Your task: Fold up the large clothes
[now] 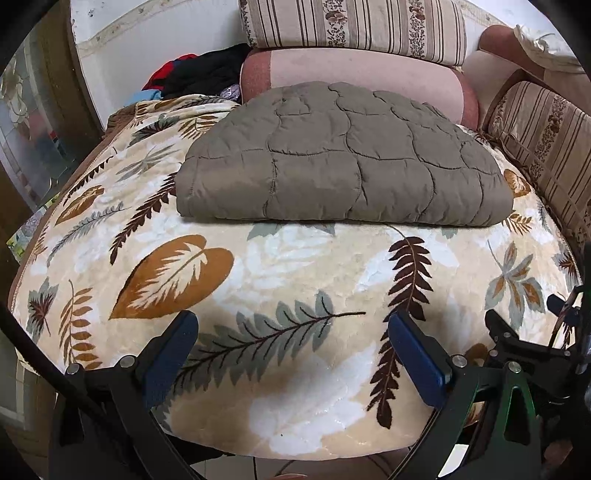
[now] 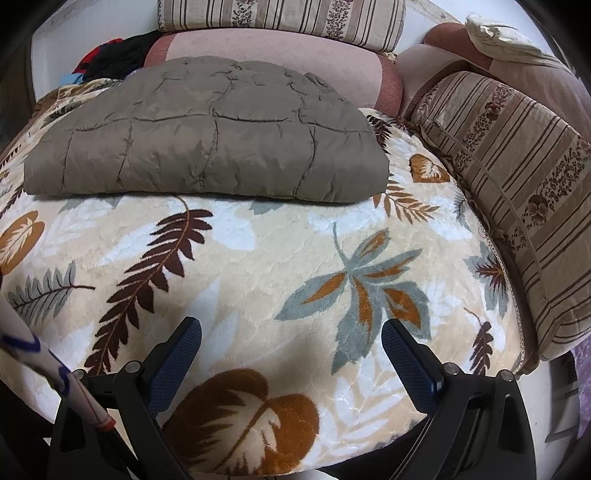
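A quilted olive-brown padded garment [image 1: 343, 162] lies folded into a thick rectangle at the back of a leaf-patterned blanket [image 1: 295, 280]. It also shows in the right wrist view [image 2: 207, 136], on the same blanket [image 2: 280, 266]. My left gripper [image 1: 293, 325] is open and empty, held above the blanket's near part, well short of the garment. My right gripper [image 2: 291, 332] is open and empty too, over the blanket's front, apart from the garment.
Striped floral cushions [image 1: 354, 26] and a pink bolster [image 1: 354, 77] stand behind the garment. Another striped cushion [image 2: 517, 177] lines the right side. A pile of dark and red clothes [image 1: 199, 74] lies at the back left. The right gripper's body [image 1: 517, 369] shows at the lower right.
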Motion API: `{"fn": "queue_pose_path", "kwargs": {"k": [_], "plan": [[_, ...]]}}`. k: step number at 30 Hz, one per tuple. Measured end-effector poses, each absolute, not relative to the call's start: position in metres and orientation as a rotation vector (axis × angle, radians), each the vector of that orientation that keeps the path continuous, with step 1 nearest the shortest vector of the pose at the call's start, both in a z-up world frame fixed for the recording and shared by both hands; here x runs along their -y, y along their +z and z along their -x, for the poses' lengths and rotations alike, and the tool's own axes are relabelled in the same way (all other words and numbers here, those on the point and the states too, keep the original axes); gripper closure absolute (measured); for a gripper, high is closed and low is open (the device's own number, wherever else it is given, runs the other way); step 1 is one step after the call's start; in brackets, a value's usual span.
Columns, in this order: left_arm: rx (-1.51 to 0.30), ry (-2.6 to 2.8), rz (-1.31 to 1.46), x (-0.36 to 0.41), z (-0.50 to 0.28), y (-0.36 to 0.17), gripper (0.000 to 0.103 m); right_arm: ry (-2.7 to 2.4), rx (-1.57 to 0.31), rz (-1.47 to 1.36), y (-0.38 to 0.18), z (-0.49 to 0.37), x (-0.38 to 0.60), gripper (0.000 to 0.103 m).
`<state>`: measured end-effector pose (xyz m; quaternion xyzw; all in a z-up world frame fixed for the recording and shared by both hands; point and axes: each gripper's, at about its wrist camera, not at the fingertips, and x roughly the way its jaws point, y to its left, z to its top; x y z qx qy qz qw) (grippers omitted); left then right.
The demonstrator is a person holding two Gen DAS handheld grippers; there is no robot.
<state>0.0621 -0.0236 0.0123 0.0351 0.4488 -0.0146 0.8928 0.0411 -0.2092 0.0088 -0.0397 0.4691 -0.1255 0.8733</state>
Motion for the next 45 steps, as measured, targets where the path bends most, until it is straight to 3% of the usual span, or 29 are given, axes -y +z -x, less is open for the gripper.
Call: {"fn": "queue_pose_path", "kwargs": {"k": [45], "plan": [[-0.967,-0.063,-0.068,0.025,-0.063,-0.001,0.001,-0.215,-1.006,0.031,0.003,-0.042,0.206,0.003]]}}
